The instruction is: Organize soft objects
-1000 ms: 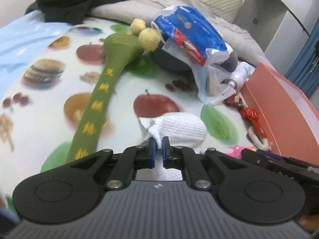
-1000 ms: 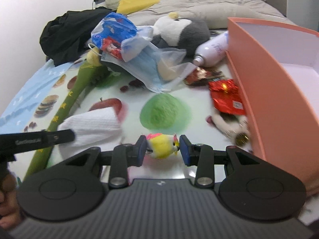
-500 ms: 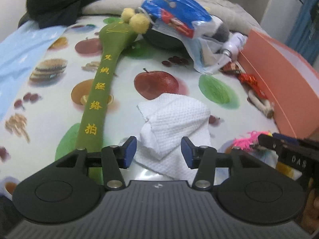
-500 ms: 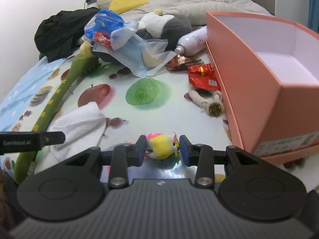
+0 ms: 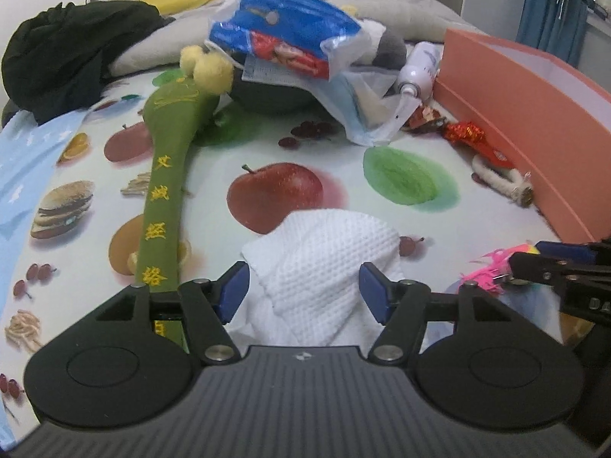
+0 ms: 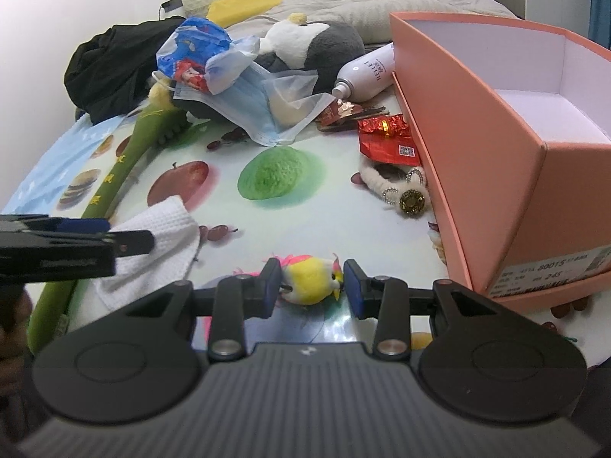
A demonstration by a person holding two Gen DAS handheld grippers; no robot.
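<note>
A white waffle cloth [image 5: 328, 255] lies crumpled on the fruit-print sheet [image 5: 267, 145]. My left gripper [image 5: 305, 292] straddles its near end, jaws opening, blue pads clear of the fabric. That cloth [image 6: 160, 240] shows at left in the right wrist view, under the left gripper's fingers [image 6: 126, 242]. My right gripper [image 6: 311, 286] is shut on a small yellow plush bird [image 6: 311, 280] with pink feathers, just above the sheet. The bird's pink feathers [image 5: 487, 269] and the right gripper's fingers [image 5: 534, 265] appear at the right edge of the left wrist view.
An open salmon box [image 6: 496, 126] stands at the right. A long green plush stick [image 5: 164, 191] lies left of the cloth. Further back: a penguin plush [image 6: 317, 45], blue plastic bag [image 5: 290, 34], face mask [image 6: 248, 110], spray bottle [image 6: 366, 74], red wrapper [image 6: 389, 139], woolly hair tie [image 6: 397, 187], black garment [image 5: 65, 53].
My left gripper let go of the white cloth and its jaws spread wide; the cloth now lies loose on the sheet. My right gripper shifted sideways with the bird still held.
</note>
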